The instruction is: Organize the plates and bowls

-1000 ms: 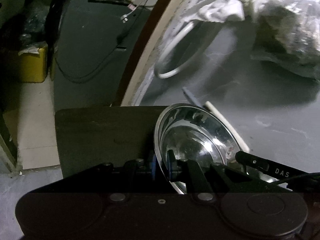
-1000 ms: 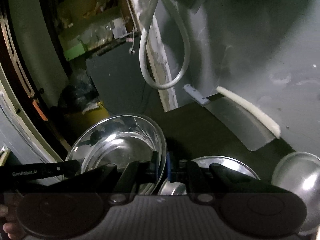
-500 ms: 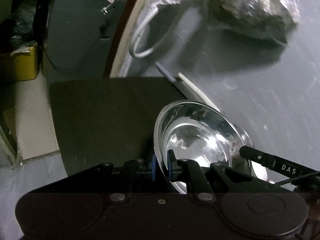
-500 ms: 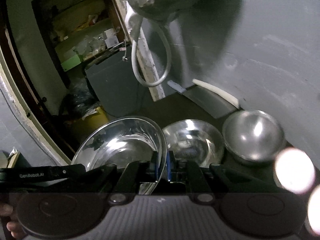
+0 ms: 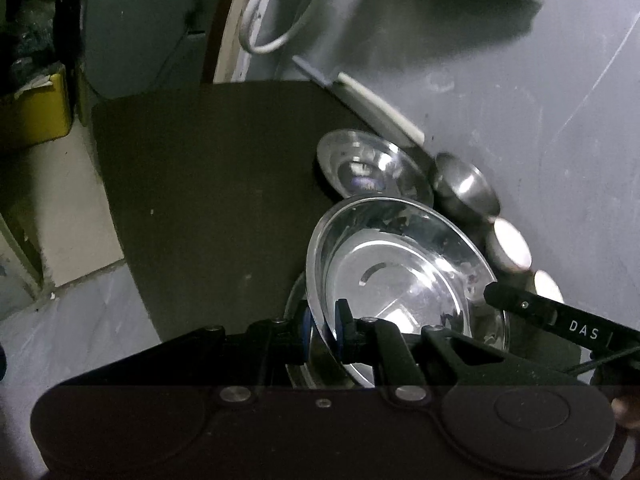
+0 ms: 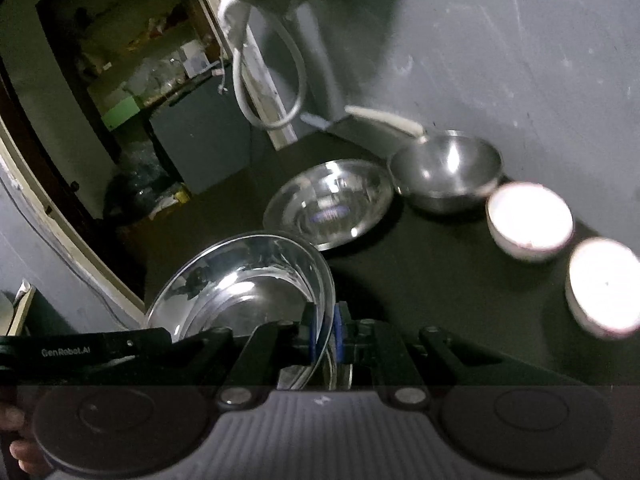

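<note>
Both grippers are clamped on the same shiny, shallow stainless steel plate point(image 5: 404, 280), one on each side. In the left wrist view the left gripper point(image 5: 320, 330) has its blue-padded fingers point(image 5: 341, 330) nearly closed, with the plate's rim pinched between them, and the plate fans out toward 1 o'clock. The right gripper point(image 6: 325, 334) does the same thing in its own view: fingers squeezed down to a thin gap on the rim, plate point(image 6: 244, 284) spreading off toward 10 o'clock. So the plate is held up above the dark rectangular table mat point(image 5: 208, 184), tilted, not lying flat.

Behind it on the mat is a row of dishes. From the right wrist view, a second wide, shallow steel plate point(image 6: 330, 204) sits at about 12 o'clock from the gripper, just beside a deeper round steel bowl point(image 6: 446, 170) at 1 o'clock. Then two small white ceramic bowls point(image 6: 528, 220) point(image 6: 604, 286) run out toward 2 and 3 o'clock, both blown out by glare.

A cleaver with a pale handle point(image 6: 382, 118) leans against the grey wall point(image 6: 520, 60) behind the steel bowl, and a loop of white hose point(image 6: 272, 92) hangs near the door frame at 11 o'clock.
</note>
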